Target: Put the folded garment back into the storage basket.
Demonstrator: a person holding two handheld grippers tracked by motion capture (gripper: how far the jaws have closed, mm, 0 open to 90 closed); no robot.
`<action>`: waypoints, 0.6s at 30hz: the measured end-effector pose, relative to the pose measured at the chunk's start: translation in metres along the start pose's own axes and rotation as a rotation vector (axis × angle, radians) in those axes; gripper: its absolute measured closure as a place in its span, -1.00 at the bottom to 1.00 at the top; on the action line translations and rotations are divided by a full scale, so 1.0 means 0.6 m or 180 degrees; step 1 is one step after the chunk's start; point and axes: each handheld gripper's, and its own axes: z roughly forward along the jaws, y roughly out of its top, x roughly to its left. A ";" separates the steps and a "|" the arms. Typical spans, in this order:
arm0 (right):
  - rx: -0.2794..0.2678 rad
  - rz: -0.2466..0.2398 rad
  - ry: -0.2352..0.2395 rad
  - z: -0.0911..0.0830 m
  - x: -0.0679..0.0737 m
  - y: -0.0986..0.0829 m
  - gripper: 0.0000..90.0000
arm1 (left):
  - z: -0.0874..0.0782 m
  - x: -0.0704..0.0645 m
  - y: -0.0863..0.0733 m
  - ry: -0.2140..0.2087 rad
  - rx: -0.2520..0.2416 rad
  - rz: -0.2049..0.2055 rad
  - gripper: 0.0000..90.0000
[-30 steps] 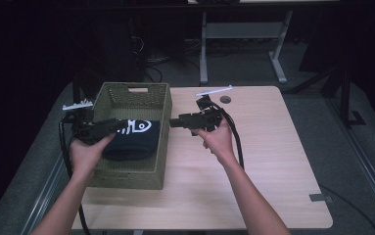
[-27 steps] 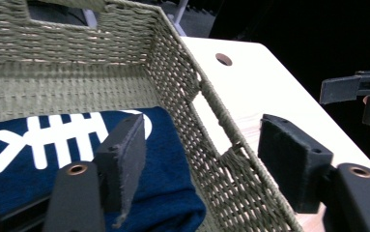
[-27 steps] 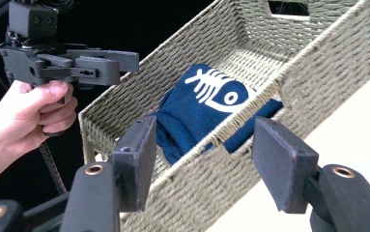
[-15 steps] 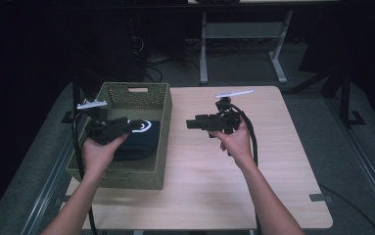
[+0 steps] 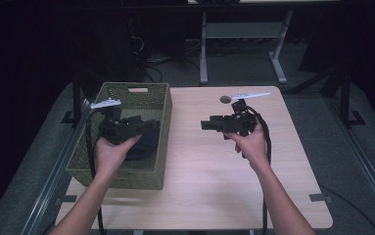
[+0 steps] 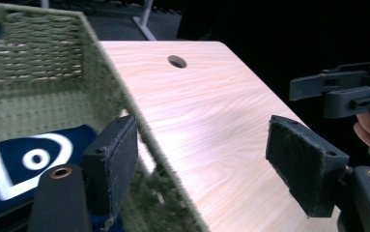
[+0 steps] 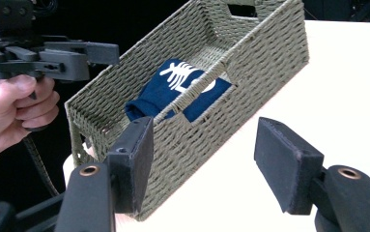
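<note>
One basket (image 5: 160, 105) holds one blue cloth (image 5: 143, 144). Two grippers, left (image 5: 148, 125) and right (image 5: 205, 125), both have jaws apart, holding nothing

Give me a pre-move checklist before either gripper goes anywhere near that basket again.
1. Left gripper jaws apart, holding nothing: ok.
2. Right gripper jaws apart, holding nothing: ok.
3. Navy cloth lies wholly inside the green woven basket: ok.
4. Basket sits fully on the table: cannot tell, its left side is near the table edge.
5. Right gripper is over bare tabletop, apart from the basket: ok.
6. Left gripper's cable free of the basket rim: cannot tell.
</note>
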 end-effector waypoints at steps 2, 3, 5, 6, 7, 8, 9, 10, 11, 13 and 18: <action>-0.0008 -0.0008 -0.0024 -0.007 -0.003 -0.002 -0.13 | 0.003 -0.008 0.001 -0.0038 0.0000 0.0011 -0.40; -0.0014 -0.0005 -0.0033 -0.010 -0.004 -0.003 -0.13 | 0.006 -0.011 0.001 -0.0048 -0.0002 0.0023 -0.40; -0.0024 -0.0003 -0.0047 -0.017 -0.006 -0.004 -0.14 | 0.010 -0.016 0.001 -0.0071 0.0012 0.0048 -0.40; -0.0024 -0.0010 -0.0055 -0.020 -0.006 -0.005 -0.14 | 0.011 -0.018 0.001 -0.0084 0.0013 0.0041 -0.40; -0.0027 0.0007 -0.0065 -0.023 -0.006 -0.005 -0.14 | 0.013 -0.020 0.002 -0.0093 0.0010 0.0061 -0.41; -0.0035 0.0004 -0.0071 -0.026 -0.007 -0.006 -0.14 | 0.014 -0.022 0.002 -0.0104 0.0016 0.0071 -0.41; -0.0032 0.0007 -0.0074 -0.029 -0.008 -0.007 -0.14 | 0.016 -0.024 0.002 -0.0111 0.0014 0.0062 -0.41; -0.0034 0.0001 -0.0087 -0.032 -0.009 -0.007 -0.14 | 0.017 -0.026 0.002 -0.0115 0.0019 0.0076 -0.41; -0.0037 0.0003 -0.0092 -0.036 -0.010 -0.008 -0.14 | 0.018 -0.027 0.002 -0.0124 0.0013 0.0085 -0.41; -0.0047 0.0002 -0.0111 -0.042 -0.012 -0.010 -0.14 | 0.020 -0.030 0.002 -0.0132 0.0017 0.0101 -0.41; -0.0066 0.0021 -0.0160 -0.057 -0.018 -0.016 -0.14 | 0.030 -0.039 0.000 -0.0161 0.0044 0.0114 -0.42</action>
